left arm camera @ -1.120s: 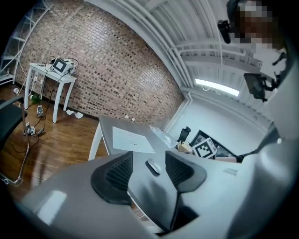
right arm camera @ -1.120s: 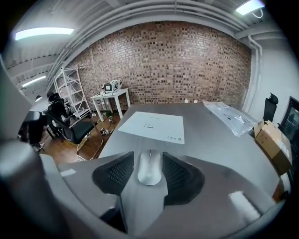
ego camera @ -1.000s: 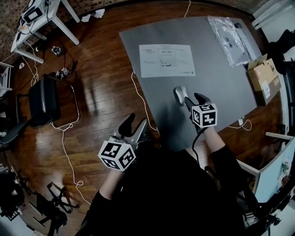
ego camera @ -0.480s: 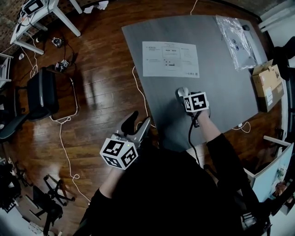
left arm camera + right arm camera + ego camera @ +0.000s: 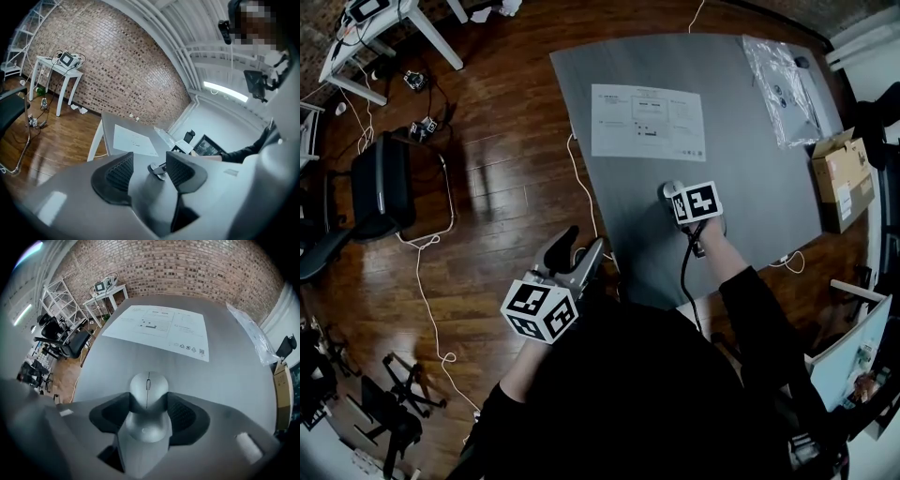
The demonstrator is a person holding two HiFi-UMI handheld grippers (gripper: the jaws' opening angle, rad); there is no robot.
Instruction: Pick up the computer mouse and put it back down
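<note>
Head view: your right gripper [image 5: 682, 200] points steeply down at the grey table [image 5: 750, 187], and its marker cube covers most of the computer mouse [image 5: 669, 190]. Only the silver front end pokes out toward the printed sheet [image 5: 647, 122].

Right gripper view fills in what's hidden. The mouse [image 5: 148, 383] lies flat on the table squarely between the jaws, scroll wheel facing the sheet [image 5: 161, 324]. The jaws of the right gripper [image 5: 149, 400] are spread wide, one pad along each flank of the mouse. The pads sit close against its sides, with no squeeze visible and the mouse not lifted.

That view doesn't show your left gripper [image 5: 581, 242]. Head view puts it off the table's near-left edge, over the wood floor, well apart from the mouse.

Left gripper view: the left gripper [image 5: 147, 159] has its jaws apart with nothing held. The mouse [image 5: 155, 170] is only a small silver shape far off through the gap.

Only head view shows the clear plastic bag [image 5: 778, 84] at the table's far right and the cardboard box [image 5: 842, 183] beside the table.
</note>
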